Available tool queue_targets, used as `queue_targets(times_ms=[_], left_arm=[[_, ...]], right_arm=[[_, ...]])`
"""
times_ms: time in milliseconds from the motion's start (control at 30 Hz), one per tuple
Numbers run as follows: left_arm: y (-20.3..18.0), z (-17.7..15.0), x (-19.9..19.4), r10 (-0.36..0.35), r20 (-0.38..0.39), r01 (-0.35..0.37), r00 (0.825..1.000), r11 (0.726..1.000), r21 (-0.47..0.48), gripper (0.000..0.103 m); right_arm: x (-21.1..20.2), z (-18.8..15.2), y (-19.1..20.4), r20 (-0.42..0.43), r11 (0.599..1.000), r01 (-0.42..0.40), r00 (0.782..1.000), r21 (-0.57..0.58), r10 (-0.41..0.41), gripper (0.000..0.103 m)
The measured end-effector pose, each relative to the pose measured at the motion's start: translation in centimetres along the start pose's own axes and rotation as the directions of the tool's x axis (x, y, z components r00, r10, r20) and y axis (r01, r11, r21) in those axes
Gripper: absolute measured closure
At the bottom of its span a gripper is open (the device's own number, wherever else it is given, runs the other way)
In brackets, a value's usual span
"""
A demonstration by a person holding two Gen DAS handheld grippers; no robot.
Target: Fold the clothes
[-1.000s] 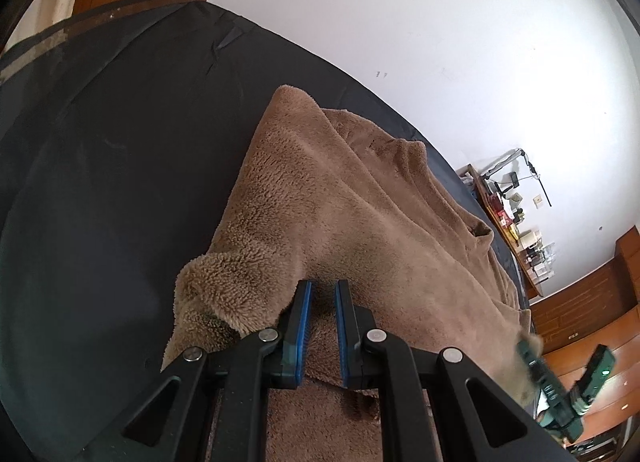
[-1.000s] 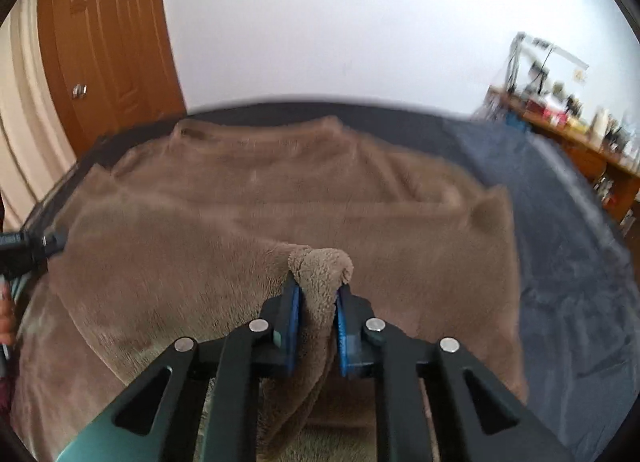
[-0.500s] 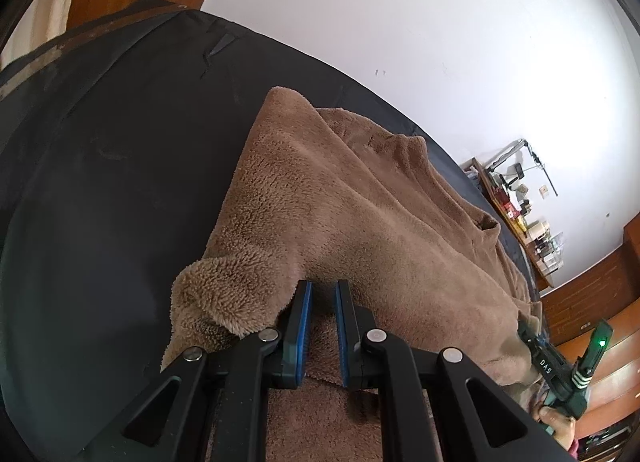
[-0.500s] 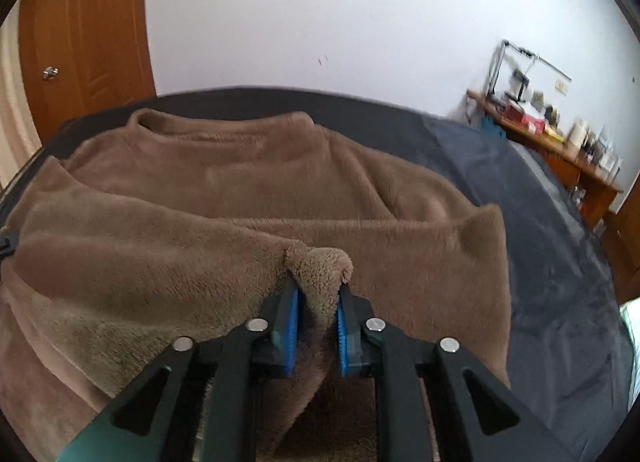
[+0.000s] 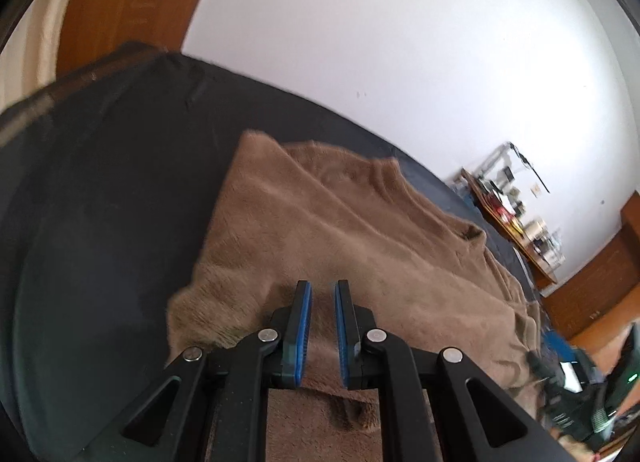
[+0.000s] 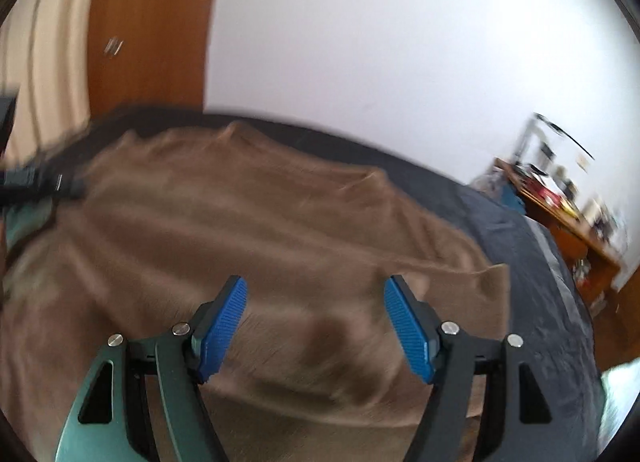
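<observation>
Spread wide and empty above the brown fleece sweater (image 6: 280,246) on the dark bedcover (image 6: 532,262) are the right gripper (image 6: 316,326) jaws, the left gripper (image 5: 320,330) nearly shut, its grip uncertain; soft, thick pile is best pinched at an edge.

Right gripper (image 6: 316,326) spread wide, brown fleece garment (image 6: 280,229) (blurred)

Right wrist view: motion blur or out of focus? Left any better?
Right wrist view: motion smear across the brown sweater and desk; the right gripper itself stays crisp, so not focus. Left wrist view: milder blur, sweater pile softened, left gripper sharp. Both show fisheye bending.
</observation>
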State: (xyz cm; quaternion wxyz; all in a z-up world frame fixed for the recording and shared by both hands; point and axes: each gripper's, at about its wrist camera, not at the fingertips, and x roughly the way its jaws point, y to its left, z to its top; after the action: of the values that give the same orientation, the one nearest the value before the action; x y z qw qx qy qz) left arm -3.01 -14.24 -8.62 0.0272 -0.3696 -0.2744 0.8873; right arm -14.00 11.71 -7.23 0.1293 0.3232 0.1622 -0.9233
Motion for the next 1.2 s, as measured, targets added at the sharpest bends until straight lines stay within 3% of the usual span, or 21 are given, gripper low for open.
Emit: queue_targets(times_ms=[100,200,333,633,900,1033,1167,1200], left_arm=[[1.1,0.1,0.8,-0.011,-0.049,0.009,0.999,0.999,-0.045,0.091],[1.9,0.2,1.5,-0.018,-0.087,0.011,0.996,0.997,-0.076,0.091],[1.7,0.3,1.3,-0.008,-0.085,0.003,0.996,0.998,-0.064,0.091],[2.0,1.0,0.8,-0.074,-0.086,0.063,0.994,0.990,-0.125,0.091],[-1.0,3.6,-0.8,-0.065,-0.098,0.063,0.993,0.998,-0.021,0.091],[-2.3,5.2,1.6,-0.076,-0.142,0.080,0.987,0.997,0.019,0.091],[-0.9,6.1,4.6,0.077,-0.111,-0.076,0.991,0.997,0.019,0.091],[-0.1,6.1,5.0,0.084,-0.096,-0.084,0.992,0.996,0.000,0.091]], right_arm=[[2.8,-1.9,0.4,-0.145,0.999,-0.028,0.989,-0.034,0.022,0.028],[2.8,-2.4,-0.6,-0.145,0.997,-0.071,0.987,0.034,0.075,0.029],[2.8,-2.8,-0.1,-0.135,0.999,-0.045,0.990,0.009,0.046,0.029],[2.9,-2.7,-0.3,-0.128,0.999,-0.048,0.990,0.018,0.050,0.028],[2.9,-2.8,-0.7,-0.126,0.997,-0.067,0.990,0.035,0.071,0.027],[2.9,-2.8,-1.0,-0.123,0.996,-0.080,0.989,0.046,0.085,0.026],[2.8,-2.8,-1.2,-0.120,0.994,-0.093,0.988,0.055,0.099,0.026],[2.8,-2.8,-1.2,-0.119,0.994,-0.095,0.988,0.057,0.102,0.026]])
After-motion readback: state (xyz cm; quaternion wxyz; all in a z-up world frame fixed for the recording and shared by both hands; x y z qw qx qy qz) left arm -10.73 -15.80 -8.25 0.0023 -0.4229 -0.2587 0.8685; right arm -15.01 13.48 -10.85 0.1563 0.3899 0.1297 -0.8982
